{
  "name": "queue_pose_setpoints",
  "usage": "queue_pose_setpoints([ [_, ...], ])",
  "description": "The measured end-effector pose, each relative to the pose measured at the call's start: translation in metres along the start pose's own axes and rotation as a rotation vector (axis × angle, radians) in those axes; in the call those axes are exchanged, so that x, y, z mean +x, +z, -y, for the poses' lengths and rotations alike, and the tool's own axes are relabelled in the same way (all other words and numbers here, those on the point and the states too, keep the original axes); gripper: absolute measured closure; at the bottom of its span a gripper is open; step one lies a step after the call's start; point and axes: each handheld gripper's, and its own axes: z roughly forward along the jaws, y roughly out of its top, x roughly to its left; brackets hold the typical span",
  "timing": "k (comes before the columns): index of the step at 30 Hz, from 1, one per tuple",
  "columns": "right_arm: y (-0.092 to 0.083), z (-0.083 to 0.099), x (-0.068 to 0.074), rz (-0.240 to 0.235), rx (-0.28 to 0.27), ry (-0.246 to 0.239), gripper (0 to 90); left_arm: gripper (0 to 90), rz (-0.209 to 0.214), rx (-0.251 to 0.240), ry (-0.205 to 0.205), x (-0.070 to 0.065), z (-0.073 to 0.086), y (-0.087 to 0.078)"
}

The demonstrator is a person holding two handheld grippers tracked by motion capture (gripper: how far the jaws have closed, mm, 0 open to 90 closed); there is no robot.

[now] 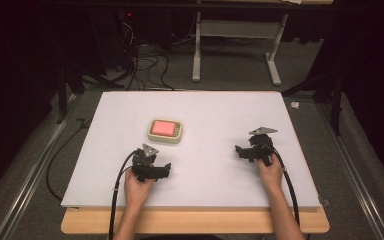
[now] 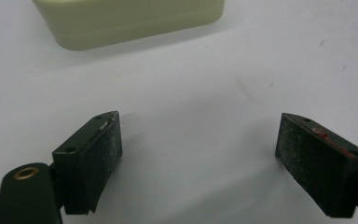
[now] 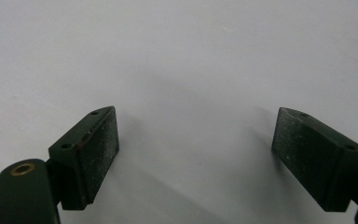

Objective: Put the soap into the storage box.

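We found the surface (image 1: 205,170) matt white and smooth, laid over a pale wood board (image 1: 195,222). The box (image 1: 165,131) looked like smooth cream plastic with a slight sheen, its pink top matt. Both grippers' jaws carried black, gritty, speckled pads (image 2: 103,154).

The box (image 1: 166,131) is cream-coloured with a pink-red top, and its cream side (image 2: 130,21) is plain. It sits on a white board (image 1: 205,110) edged by light wood. The left gripper (image 2: 198,154) and right gripper (image 3: 196,154) are black, their pads speckled grey.
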Motion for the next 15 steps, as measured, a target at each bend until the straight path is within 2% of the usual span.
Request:
queue_pose_setpoints([
  [15, 0.0, 0.0, 0.0, 0.0, 0.0, 0.0, 15.2, 14.7, 0.0, -0.009, -0.002, 0.0002, 0.0015, 0.0006],
])
